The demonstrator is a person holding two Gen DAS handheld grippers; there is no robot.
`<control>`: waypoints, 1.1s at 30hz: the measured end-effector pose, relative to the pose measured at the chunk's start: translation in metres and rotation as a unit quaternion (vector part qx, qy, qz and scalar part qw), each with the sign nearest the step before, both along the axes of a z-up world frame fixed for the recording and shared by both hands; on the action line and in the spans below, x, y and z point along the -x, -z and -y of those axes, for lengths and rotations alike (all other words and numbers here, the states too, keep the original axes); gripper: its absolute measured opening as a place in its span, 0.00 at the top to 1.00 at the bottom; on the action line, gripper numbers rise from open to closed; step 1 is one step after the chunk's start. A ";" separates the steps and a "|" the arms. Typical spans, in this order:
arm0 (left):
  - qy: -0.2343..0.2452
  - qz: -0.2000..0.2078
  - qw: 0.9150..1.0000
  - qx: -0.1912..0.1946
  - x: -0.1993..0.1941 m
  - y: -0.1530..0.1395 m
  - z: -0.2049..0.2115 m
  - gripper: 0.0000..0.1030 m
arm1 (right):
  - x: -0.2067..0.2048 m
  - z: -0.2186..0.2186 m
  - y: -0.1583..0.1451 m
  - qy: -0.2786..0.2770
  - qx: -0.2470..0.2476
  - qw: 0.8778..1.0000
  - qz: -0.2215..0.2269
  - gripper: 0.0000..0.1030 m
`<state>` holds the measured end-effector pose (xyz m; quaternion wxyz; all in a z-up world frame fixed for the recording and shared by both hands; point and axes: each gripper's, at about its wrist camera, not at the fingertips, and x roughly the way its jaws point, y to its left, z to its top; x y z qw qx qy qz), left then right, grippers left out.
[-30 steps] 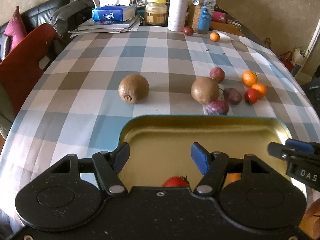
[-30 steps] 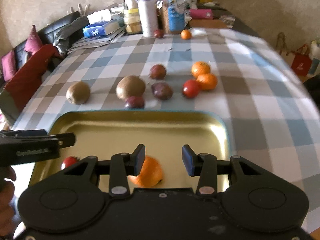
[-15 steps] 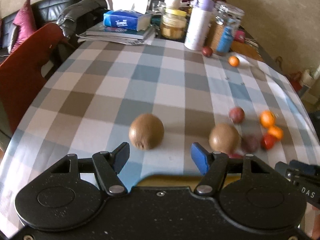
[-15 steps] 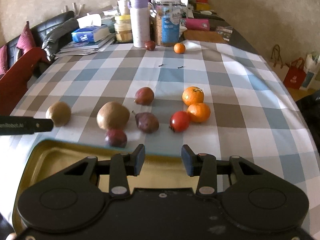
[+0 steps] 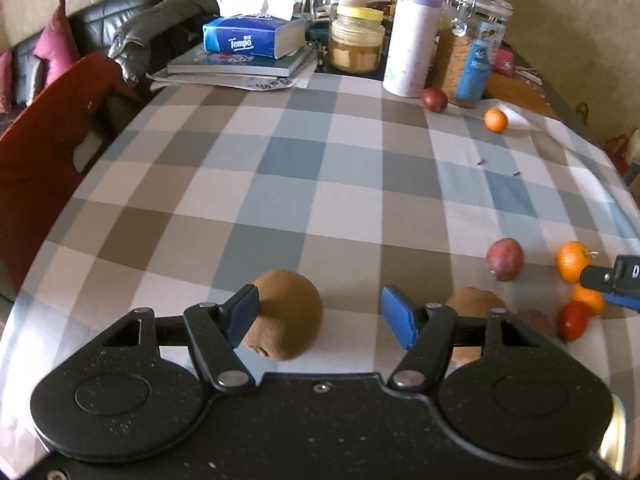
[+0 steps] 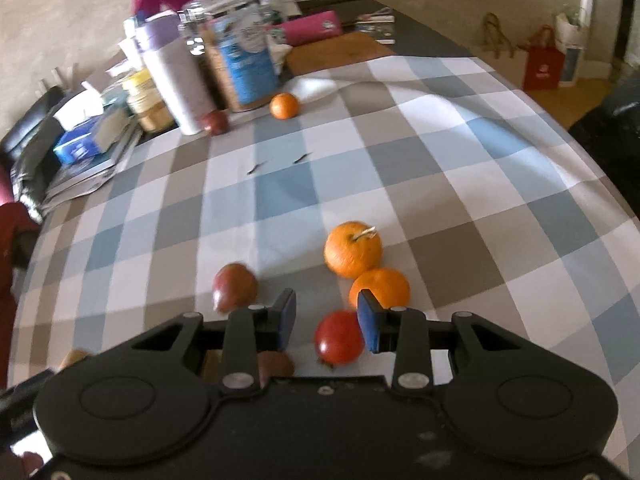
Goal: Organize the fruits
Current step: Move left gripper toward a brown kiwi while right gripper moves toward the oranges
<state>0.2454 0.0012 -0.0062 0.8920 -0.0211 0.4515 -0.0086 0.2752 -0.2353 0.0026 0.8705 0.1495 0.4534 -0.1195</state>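
Jaws of both grippers spread, empty. Left gripper (image 5: 318,316) advanced from tray to kiwi (image 5: 285,314); right gripper (image 6: 326,320) now brackets tomato (image 6: 338,337). Next picks imminent.

Checked tablecloth (image 5: 320,184), blue tissue box (image 5: 248,38) on stacked books (image 5: 240,66) at eleven o'clock, yellow-lidded jar (image 5: 357,40), white-and-lilac bottle (image 5: 412,36) at twelve, red chair (image 5: 48,128) at nine.

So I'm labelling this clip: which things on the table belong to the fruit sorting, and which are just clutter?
Job: kiwi, second kiwi, tomato, oranges, plums, left hand-held gripper, right hand-held gripper.

Clutter: tissue box, books, jar, bottle.
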 end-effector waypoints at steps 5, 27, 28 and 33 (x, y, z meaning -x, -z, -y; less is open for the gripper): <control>-0.024 0.001 1.000 0.000 -0.006 0.003 -0.003 0.32 | -0.015 0.000 0.010 0.021 0.013 1.000 -0.002 0.64; -0.016 0.068 0.998 0.002 0.001 0.004 -0.001 0.32 | -0.016 -0.014 0.019 0.001 0.036 0.999 0.024 0.64; 0.004 0.059 0.998 -0.001 0.000 0.002 -0.001 0.32 | -0.016 -0.013 0.020 0.001 0.033 0.999 0.023 0.64; 0.035 0.054 0.998 -0.006 0.007 -0.004 -0.011 0.32 | -0.015 -0.013 0.019 -0.001 0.027 0.999 0.022 0.64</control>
